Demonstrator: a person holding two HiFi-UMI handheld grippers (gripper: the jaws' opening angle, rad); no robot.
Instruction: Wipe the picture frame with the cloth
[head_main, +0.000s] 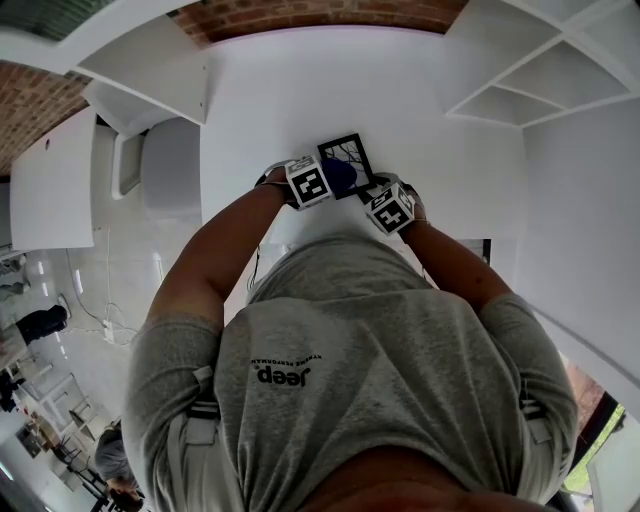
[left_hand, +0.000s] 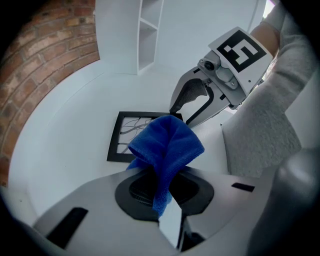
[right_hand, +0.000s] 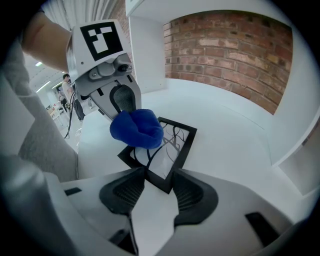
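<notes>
One frame (right_hand: 176, 144), one cloth (right_hand: 136, 128), two grippers (left_hand: 163, 196) (right_hand: 159, 183)

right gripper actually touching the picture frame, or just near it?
Touching. In the right gripper view, the picture frame has its near corner clamped between the right gripper fingers, both pressed against its edges.

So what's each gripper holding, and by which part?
The left gripper pinches the blue cloth by one bunched end; the right gripper clamps the picture frame by its near corner.

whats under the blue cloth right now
The picture frame, its branch print showing beside the cloth. The corner beneath the cloth is covered and cannot be seen.
</notes>
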